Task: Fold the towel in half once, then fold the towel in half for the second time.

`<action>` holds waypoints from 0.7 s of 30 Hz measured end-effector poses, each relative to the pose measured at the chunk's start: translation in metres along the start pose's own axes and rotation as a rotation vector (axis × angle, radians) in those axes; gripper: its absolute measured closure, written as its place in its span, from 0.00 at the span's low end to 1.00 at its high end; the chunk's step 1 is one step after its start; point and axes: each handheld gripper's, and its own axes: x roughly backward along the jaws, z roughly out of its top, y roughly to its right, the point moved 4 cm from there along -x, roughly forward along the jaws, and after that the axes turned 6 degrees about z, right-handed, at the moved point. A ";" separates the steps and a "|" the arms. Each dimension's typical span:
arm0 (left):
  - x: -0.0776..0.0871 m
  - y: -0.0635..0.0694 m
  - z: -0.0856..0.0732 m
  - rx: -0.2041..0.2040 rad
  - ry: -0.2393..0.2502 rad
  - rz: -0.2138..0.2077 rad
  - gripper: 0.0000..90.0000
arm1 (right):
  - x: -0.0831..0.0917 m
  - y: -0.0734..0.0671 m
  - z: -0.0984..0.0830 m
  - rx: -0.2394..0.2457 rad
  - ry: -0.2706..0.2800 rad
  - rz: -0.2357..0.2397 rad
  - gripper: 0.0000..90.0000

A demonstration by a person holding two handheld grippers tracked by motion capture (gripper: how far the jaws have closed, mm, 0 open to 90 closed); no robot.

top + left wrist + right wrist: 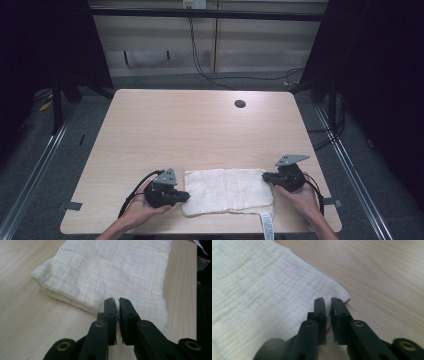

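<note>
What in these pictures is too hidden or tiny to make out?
- Label text on the white tag: too small in the high view, cut off by the bottom edge.
- Whether the left claw pinches the folded white cloth: its own tips hide the contact in the left gripper view.
- Same for the right claw in the right gripper view.

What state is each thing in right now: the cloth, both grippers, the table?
White cloth: folded flat, tag hanging over the table's near edge.
Left gripper: jaws nearly together at the cloth's left edge; a grip cannot be told.
Right gripper: jaws nearly together at the cloth's far right corner; a grip cannot be told.
Table: holds the cloth.
</note>
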 end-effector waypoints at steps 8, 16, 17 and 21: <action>0.017 -0.010 0.008 0.058 0.068 0.017 0.67 | 0.016 -0.010 0.013 -0.002 0.102 0.042 0.70; 0.028 -0.031 0.007 0.155 0.080 0.110 0.50 | 0.010 -0.033 0.023 0.026 0.104 0.093 0.59; 0.028 -0.031 0.007 0.155 0.080 0.110 0.51 | 0.010 -0.036 0.024 0.031 0.104 0.094 0.58; 0.039 -0.036 0.004 0.156 0.126 0.108 0.51 | 0.008 -0.048 0.029 0.034 0.125 0.131 0.55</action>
